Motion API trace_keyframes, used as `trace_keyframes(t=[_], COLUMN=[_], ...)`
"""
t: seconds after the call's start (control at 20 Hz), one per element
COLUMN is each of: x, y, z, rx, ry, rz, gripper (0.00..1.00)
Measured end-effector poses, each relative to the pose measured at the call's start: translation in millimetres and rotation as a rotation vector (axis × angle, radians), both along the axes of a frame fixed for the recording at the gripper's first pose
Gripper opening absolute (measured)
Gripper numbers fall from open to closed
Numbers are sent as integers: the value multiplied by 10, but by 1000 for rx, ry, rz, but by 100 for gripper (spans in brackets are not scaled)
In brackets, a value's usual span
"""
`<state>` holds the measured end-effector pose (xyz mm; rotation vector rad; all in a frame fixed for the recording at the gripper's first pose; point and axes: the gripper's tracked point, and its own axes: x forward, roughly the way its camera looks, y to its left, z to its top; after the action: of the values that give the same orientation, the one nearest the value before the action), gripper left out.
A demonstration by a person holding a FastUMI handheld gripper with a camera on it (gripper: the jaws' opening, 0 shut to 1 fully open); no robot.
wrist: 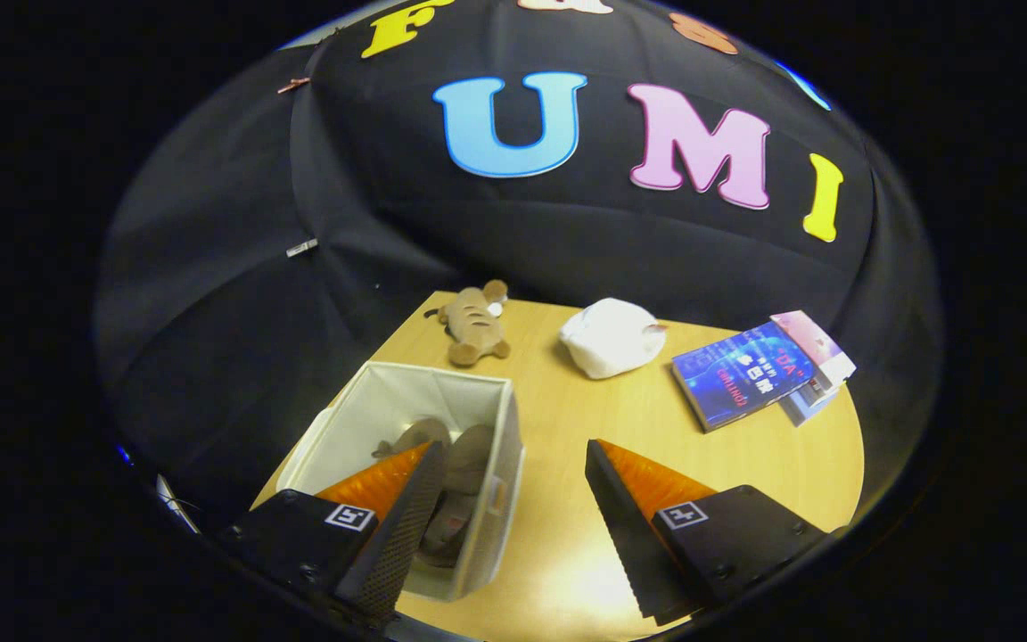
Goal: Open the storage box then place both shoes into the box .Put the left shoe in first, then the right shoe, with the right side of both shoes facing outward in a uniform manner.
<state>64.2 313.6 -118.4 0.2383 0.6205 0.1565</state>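
Note:
A white fabric storage box (487,419) stands open on the wooden table (620,446), near its left edge. Inside it lie grey-brown shoes (464,468), side by side and partly hidden by my left finger. I cannot tell which way they face. My gripper (513,486) hovers above the table with its two orange-and-black fingers spread wide and nothing between them. The left finger (389,508) hangs over the box's opening. The right finger (647,508) is over bare tabletop to the right of the box.
Beyond the box lies a brown plush toy (475,323) near the table's far edge. A white rounded bundle (612,337) sits to its right. Further right, a blue book (741,374) rests on a small stack by the table's right rim.

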Motion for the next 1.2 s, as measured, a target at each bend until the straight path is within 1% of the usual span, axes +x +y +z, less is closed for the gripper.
trace_keyframes(t=[0.4, 0.6, 0.75, 0.9, 1.2], x=[-234, -343, -507, -674, -959], y=[-1700, -2387, -2739, -3028, -3382], z=[37, 107, 201, 263, 351], rx=[-36, -30, -11, -20, -38], ry=[-98, -157, -195, -236, -278], rz=[-80, -111, -122, -125, -96], gripper=[98, 98, 98, 98, 98])
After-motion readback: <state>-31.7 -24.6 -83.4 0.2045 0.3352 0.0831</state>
